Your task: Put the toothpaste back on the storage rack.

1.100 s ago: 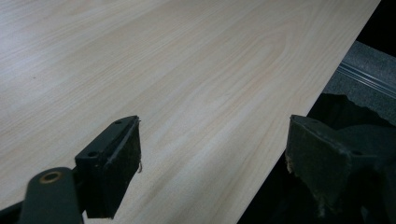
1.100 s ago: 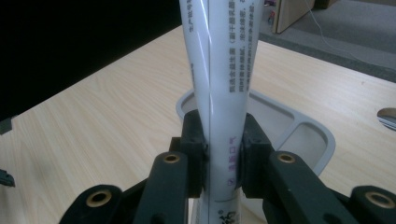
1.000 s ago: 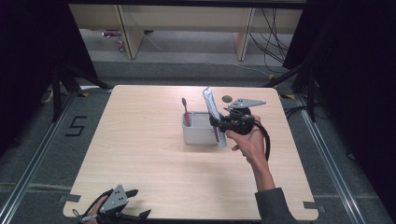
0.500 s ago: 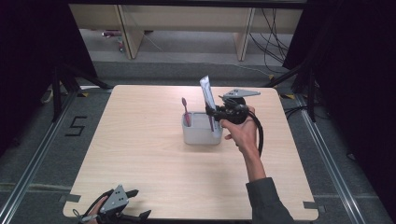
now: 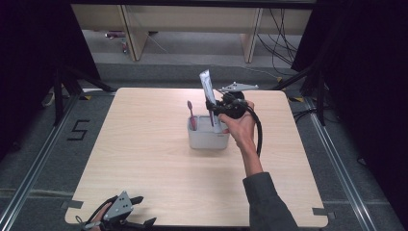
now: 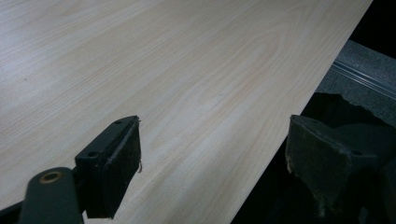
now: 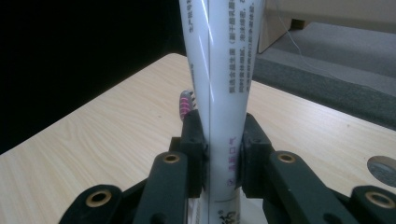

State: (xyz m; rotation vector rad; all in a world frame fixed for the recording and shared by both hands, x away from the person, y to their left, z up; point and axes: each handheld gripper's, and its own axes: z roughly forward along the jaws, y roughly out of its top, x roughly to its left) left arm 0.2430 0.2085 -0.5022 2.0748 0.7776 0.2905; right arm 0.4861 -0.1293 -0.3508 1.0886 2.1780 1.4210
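Your right gripper (image 5: 215, 107) is pinching a white toothpaste tube (image 5: 207, 91) about midway up its length, both pads pressed flat against its sides, as the right gripper view shows (image 7: 223, 154). The tube (image 7: 222, 70) stands nearly upright, its lower end dipping into the grey holder (image 5: 207, 139) near the middle of the wooden table (image 5: 144, 159). A toothbrush with a pink head (image 5: 190, 114) stands in the left part of that same holder, just beside the tube; its bristles (image 7: 186, 103) peek out behind your left-hand jaw. Your left gripper (image 5: 126, 217) rests at the near left edge of the table, well apart from the holder, jaws spread wide with nothing between them (image 6: 212, 163).
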